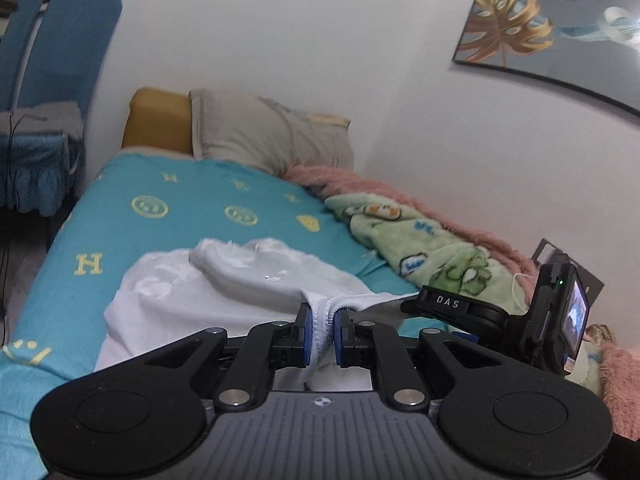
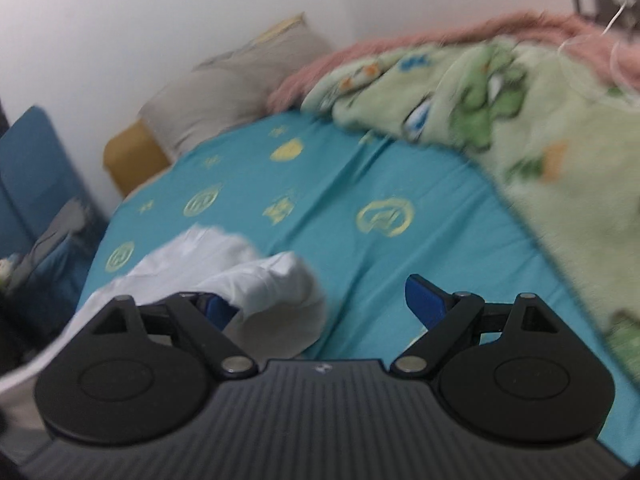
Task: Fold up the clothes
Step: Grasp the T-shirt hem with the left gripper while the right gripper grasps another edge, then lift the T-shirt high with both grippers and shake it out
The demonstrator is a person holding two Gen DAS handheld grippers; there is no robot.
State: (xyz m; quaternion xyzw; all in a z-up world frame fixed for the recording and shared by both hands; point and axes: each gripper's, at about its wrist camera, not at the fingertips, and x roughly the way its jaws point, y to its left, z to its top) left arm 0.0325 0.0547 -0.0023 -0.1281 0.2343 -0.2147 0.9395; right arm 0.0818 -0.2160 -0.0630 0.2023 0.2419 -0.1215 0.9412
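Observation:
A white garment (image 1: 224,292) lies crumpled on the turquoise bed sheet (image 1: 132,200). My left gripper (image 1: 323,320) is shut on a hemmed edge of this garment, the cloth pinched between its blue pads. In the left wrist view my right gripper (image 1: 444,304) shows at the right, just beside the held edge. In the blurred right wrist view my right gripper (image 2: 320,304) stands open. A rolled fold of the white garment (image 2: 276,292) lies against its left finger (image 2: 216,306), and its right finger (image 2: 426,300) hangs over bare sheet (image 2: 360,184).
A green cartoon blanket (image 1: 424,248) and a pink fluffy blanket (image 1: 400,196) are heaped along the wall on the right. A grey pillow (image 1: 272,132) lies at the bed's head. Blue chairs (image 1: 48,80) stand left of the bed.

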